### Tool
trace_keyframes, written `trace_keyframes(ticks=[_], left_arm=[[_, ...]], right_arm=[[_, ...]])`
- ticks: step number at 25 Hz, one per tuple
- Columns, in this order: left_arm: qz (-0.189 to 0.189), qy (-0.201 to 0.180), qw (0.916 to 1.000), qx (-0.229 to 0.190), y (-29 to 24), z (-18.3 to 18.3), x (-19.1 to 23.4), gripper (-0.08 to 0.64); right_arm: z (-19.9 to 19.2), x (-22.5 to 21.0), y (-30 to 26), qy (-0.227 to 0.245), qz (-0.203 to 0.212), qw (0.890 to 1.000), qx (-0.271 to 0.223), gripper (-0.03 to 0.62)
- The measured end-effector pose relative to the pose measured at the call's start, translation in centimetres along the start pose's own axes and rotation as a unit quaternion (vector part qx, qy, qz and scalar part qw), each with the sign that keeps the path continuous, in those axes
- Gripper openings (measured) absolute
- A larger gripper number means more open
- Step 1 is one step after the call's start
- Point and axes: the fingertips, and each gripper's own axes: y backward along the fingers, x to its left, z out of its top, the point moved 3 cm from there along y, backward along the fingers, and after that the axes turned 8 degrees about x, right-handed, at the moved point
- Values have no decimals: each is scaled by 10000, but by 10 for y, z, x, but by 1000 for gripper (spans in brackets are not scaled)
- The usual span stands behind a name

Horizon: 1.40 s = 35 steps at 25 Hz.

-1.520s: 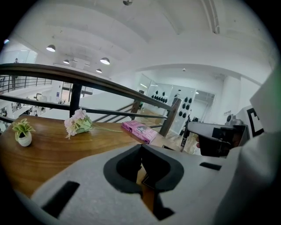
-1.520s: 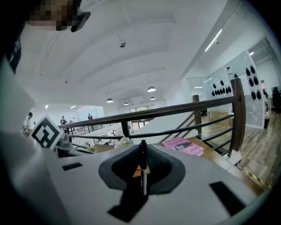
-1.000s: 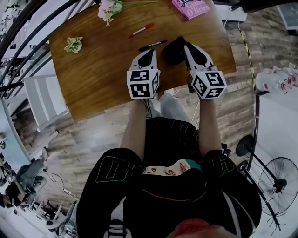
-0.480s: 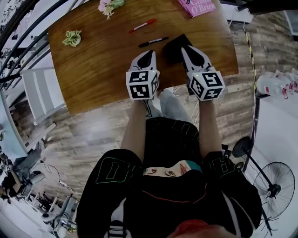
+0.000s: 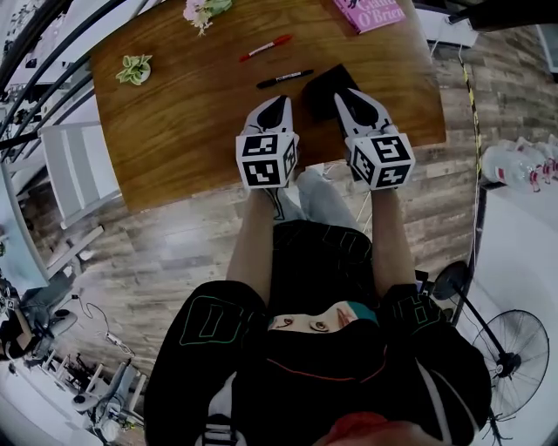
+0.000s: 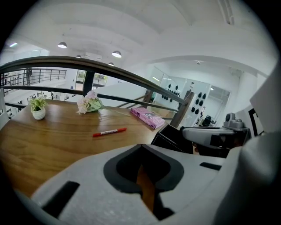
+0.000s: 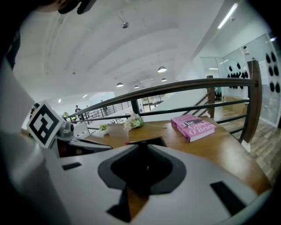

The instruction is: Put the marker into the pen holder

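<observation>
A black marker lies on the wooden table, just left of the black square pen holder. A red marker lies farther back and also shows in the left gripper view. My left gripper hovers over the table a little short of the black marker, jaws shut and empty. My right gripper is over the pen holder's near edge, also shut and empty. The black marker is hidden in both gripper views.
A pink book lies at the back right corner. Flowers and a small potted plant sit at the back left. A railing runs behind the table. A white chair stands left of it.
The right gripper has drifted slightly left toward the pen holder. The left gripper has barely moved, and both markers lie where they were.
</observation>
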Motion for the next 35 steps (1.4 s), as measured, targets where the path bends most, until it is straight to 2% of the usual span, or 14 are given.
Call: trace_keyframes(ticks=[7,12,17,21,29,35], left_arm=[[158,125,9998,-86,3,-2,-3,9],[247,167,9993,-212,5,1,-11,9],[360,211,9985,-358,9,5,-18,9],[514,265,9972,-482,16,7,-18,9],[755,505,9937,-659,38,2,1,9],[745,620,9927,-714,46,6,26,8]], right_arm=[[5,-4,3,121,120,9998,-35,74],[8,-10,8,164,210,9996,-113,58],[16,-15,14,284,314,9989,-211,9],[22,-12,14,409,472,9977,-279,6],[36,16,7,905,708,9929,-302,6],[51,47,-11,1377,770,9873,-199,6]])
